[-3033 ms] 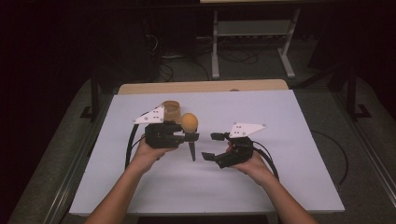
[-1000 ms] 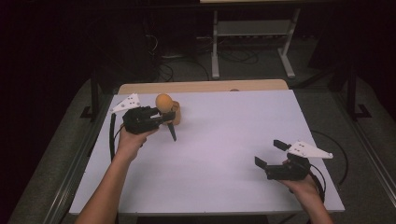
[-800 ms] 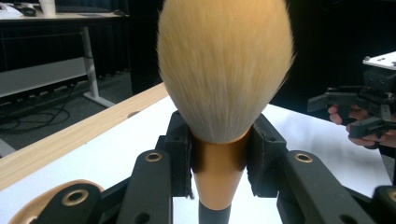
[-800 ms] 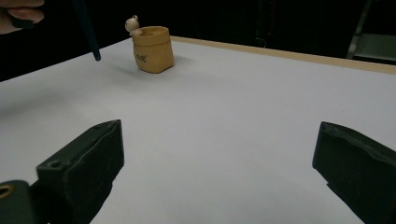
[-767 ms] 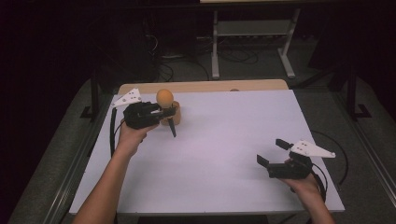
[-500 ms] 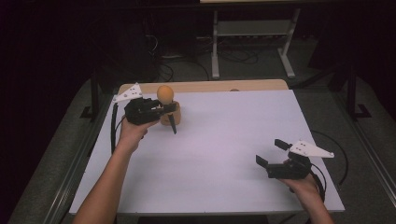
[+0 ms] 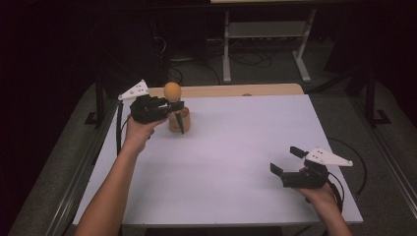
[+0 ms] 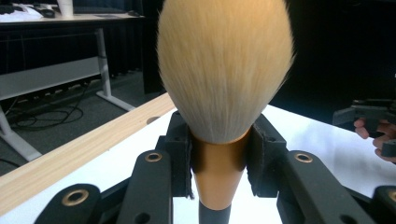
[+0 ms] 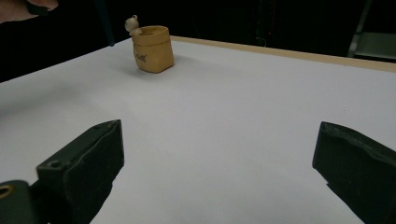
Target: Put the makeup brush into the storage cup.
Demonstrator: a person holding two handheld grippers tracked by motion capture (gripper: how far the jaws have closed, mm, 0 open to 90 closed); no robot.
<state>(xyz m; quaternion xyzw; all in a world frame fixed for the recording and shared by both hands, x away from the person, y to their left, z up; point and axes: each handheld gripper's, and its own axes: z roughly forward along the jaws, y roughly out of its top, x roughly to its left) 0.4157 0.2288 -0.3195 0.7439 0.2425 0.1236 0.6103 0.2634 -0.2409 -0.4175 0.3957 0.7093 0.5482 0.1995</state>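
The table (image 7: 236, 162) is the biggest thing here; it has a white top with a light wooden strip (image 7: 236, 90) along its far edge, and the floor around it is dark. Behind it, on the floor, stands a grey metal stand (image 7: 265, 34) with some cables near it.

The left gripper (image 7: 173, 106) is held above the far left corner of the table, in the person's left hand (image 7: 137, 132). Its jaws are pressed on a makeup brush (image 7: 172, 92), and they pinch it at the golden collar just under the hairs. In the left gripper view the brush (image 8: 224, 70) stands upright between the two black jaws, with the pale, fluffy head on top and the dark handle going down below. In the high view the handle points down and a little toward the person.

The right gripper (image 7: 286, 161) is near the front right corner of the table, well apart from the left one, in the person's right hand (image 7: 319, 196). Its jaws are spread wide and there is nothing between them; in the right gripper view only the white table top (image 9: 219, 140) lies between them.

A small tan pouch (image 7: 178, 121) stands on the table just beside the brush, partly behind the handle. In the right gripper view the pouch (image 9: 152, 49) is upright and open on top, with a small pale figure (image 9: 132, 23) at its rim.
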